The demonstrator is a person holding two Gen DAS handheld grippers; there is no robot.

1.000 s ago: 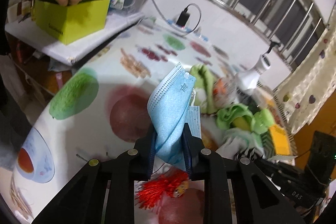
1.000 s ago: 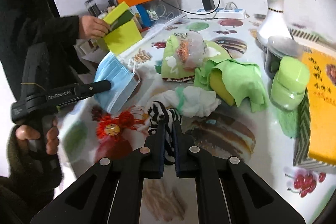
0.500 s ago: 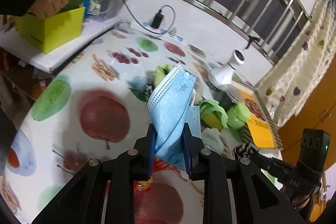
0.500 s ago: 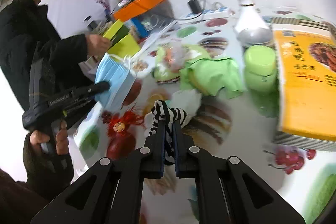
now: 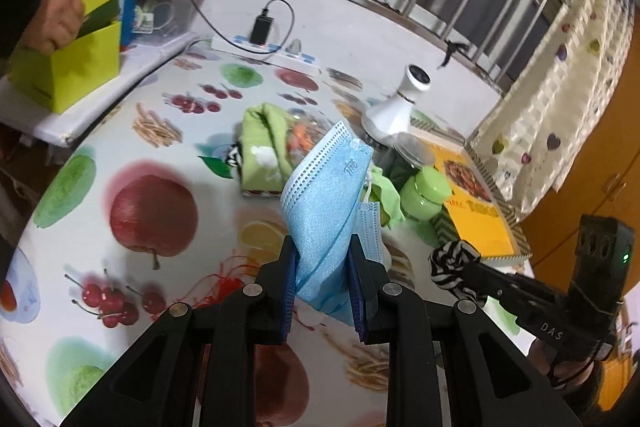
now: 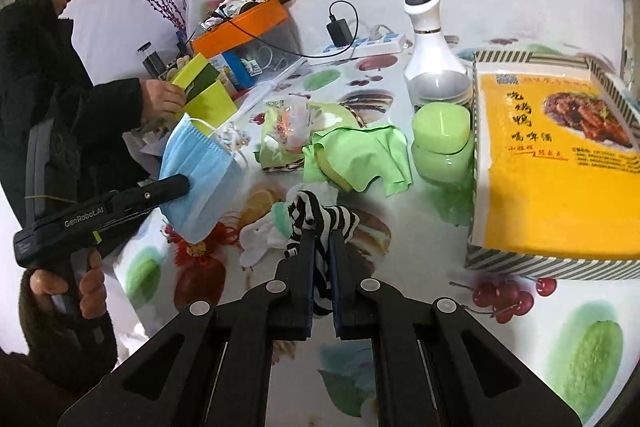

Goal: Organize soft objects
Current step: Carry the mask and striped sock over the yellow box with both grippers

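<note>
Left tongs [image 5: 322, 259]: squeeze the blue mask [image 5: 326, 203], lifted off the tabletop [image 5: 132, 147] to move it.
Right tongs [image 6: 320, 247]: pinch the striped sock [image 6: 320, 215], white sock [image 6: 260, 239] at 9 o'clock.

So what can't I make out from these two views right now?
- Red tassel: the mask hides part of it in the right wrist view; in the left wrist view the left gripper hides nearly all of it.
- Striped sock: its lower end disappears between the right gripper fingers.
- Green cloth: whatever lies under it is mostly covered.
- Yellow box: cut off by the right edge, small print unreadable.
</note>
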